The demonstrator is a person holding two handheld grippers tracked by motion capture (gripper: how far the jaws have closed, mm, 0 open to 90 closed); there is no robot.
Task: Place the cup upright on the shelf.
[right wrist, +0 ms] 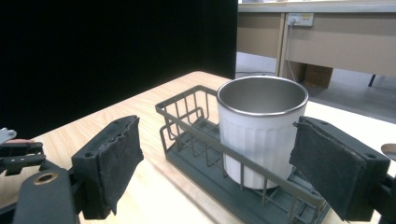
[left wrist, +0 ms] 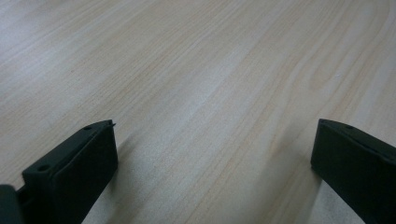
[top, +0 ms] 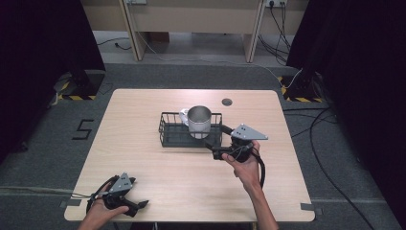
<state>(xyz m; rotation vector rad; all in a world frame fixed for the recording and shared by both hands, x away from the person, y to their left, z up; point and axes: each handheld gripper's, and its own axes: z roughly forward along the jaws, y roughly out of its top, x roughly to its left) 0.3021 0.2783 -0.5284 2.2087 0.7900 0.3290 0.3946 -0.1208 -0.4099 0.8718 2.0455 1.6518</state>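
1. Fingers (right wrist: 116, 161) of the right gripper (right wrist: 224, 172) stood spread wide, nothing pinched between them; the left gripper (left wrist: 212, 163) also had its fingers (left wrist: 79, 161) spread, with bare wood between them.
2. On the table (top: 143, 191), the big picture was a job barely begun or nearly finished; I could not tell which from where I stood.
3. Near the middle of the table sat the wire basket (top: 172, 132), dark and low-walled, flat on the wood.
4. Inside the basket, toward its right end, the cup (top: 199, 120) stood upright, white outside, metal-lined, with its handle turned to the far left.
5. Just right of the basket, the right gripper (top: 218, 143) pointed at the cup, its fingers apart from the cup and from the basket wall.
6. Down at the near left corner, the left gripper (top: 136, 206) lay low over the table, well apart from the basket.
7. My reading: if the cup was to come out, the reach was under way and the grasp, lift and set-down all remained.
8. If it had just been put in, only drawing the hand away was left.
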